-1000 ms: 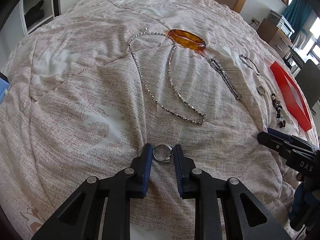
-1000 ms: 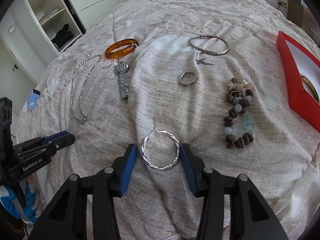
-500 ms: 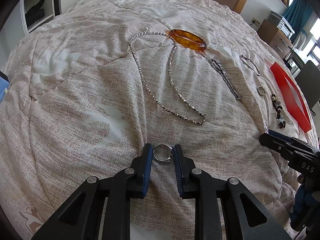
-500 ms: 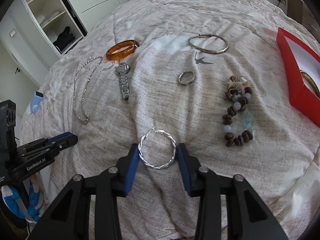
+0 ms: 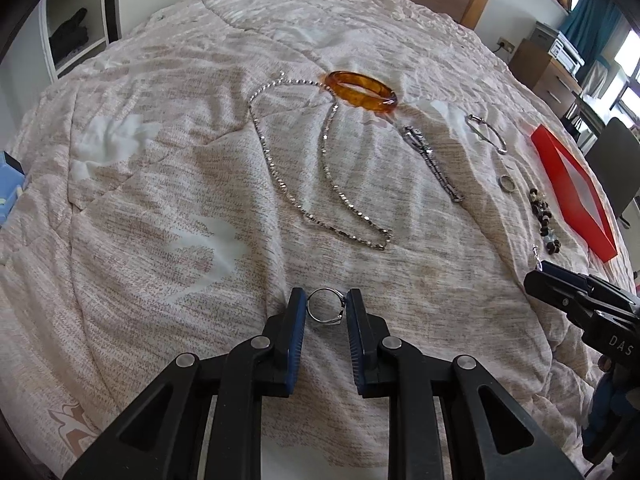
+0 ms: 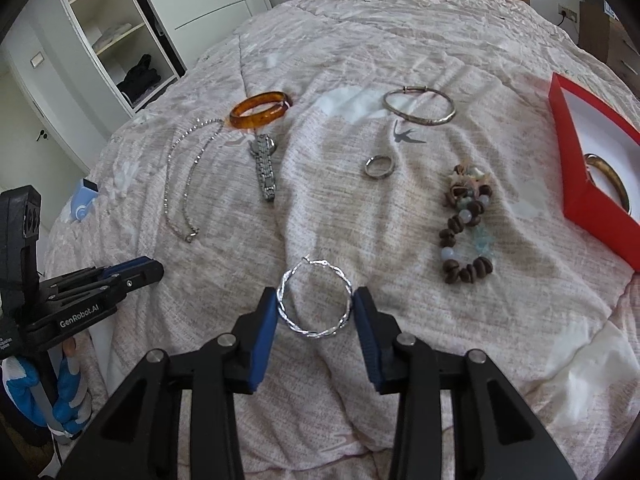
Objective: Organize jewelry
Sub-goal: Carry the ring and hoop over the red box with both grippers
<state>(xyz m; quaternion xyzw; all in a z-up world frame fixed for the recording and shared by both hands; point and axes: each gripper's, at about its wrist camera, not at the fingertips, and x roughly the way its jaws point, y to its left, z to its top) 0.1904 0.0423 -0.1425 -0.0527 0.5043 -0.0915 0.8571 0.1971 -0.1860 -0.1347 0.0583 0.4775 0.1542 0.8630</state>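
A bed (image 6: 400, 20) fills both views. A red box (image 6: 576, 168) lies at right. Low and central in the right wrist view, the right gripper (image 6: 314, 304) clamps a twisted hoop earring (image 6: 314, 304). Low and central in the left view, the left gripper (image 5: 326, 310) clamps a small ring (image 5: 325, 311).

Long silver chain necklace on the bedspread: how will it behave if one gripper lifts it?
The silver chain necklace is made of fine links in a loose loop, so it will probably droop and swing. It looks light. Thin links may slip between pads; the quilted bedspread could snag it.
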